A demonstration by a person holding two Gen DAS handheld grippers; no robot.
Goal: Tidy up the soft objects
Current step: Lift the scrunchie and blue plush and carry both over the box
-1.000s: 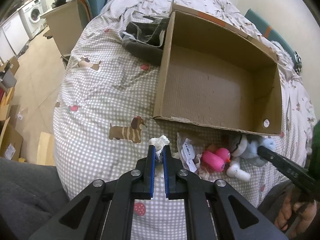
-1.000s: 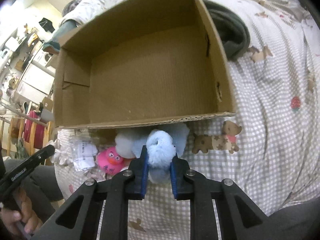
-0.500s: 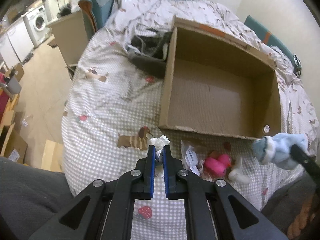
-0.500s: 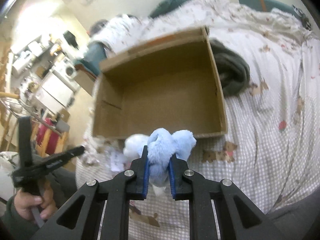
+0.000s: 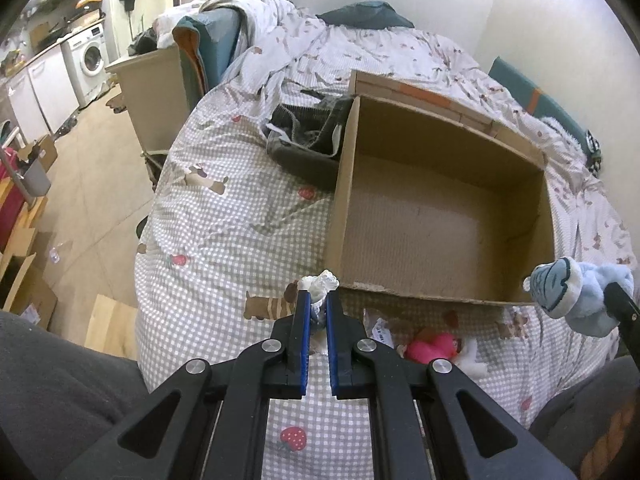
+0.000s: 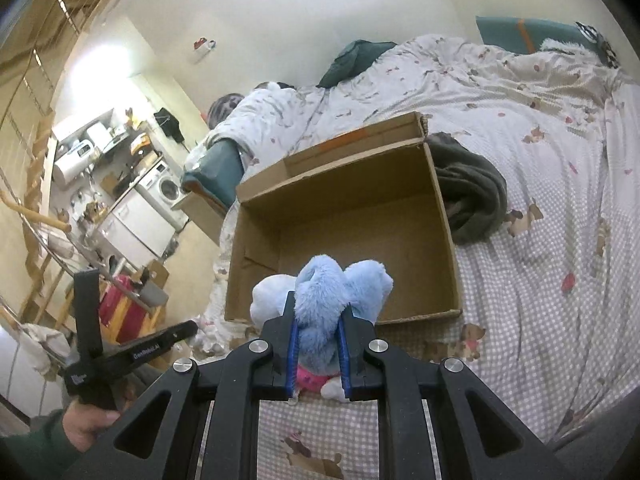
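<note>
An open cardboard box (image 5: 440,216) (image 6: 344,216) lies on the bed, nothing inside it. My right gripper (image 6: 317,312) is shut on a light blue plush toy (image 6: 336,284), lifted in front of the box's near wall; the same blue plush toy (image 5: 576,292) shows at the right edge of the left wrist view. My left gripper (image 5: 318,300) is shut on a small white fluffy item (image 5: 320,284), just short of the box's near left corner. A pink soft toy (image 5: 432,348) (image 6: 310,380) lies on the bedsheet below, beside a tagged white piece (image 5: 380,330).
A dark grey garment (image 5: 308,140) (image 6: 472,188) is bunched against the box's far side. The checked bedsheet (image 5: 224,216) with dog prints drops off to the floor at the left. A washing machine (image 5: 90,56) and cardboard pieces (image 5: 112,326) stand beyond. A hand (image 6: 86,430) holds the left gripper's handle.
My right gripper has risen with the blue plush toy, off the sheet to the height of the box's rim, and tilted up. The left gripper has lifted slightly with the white item.
</note>
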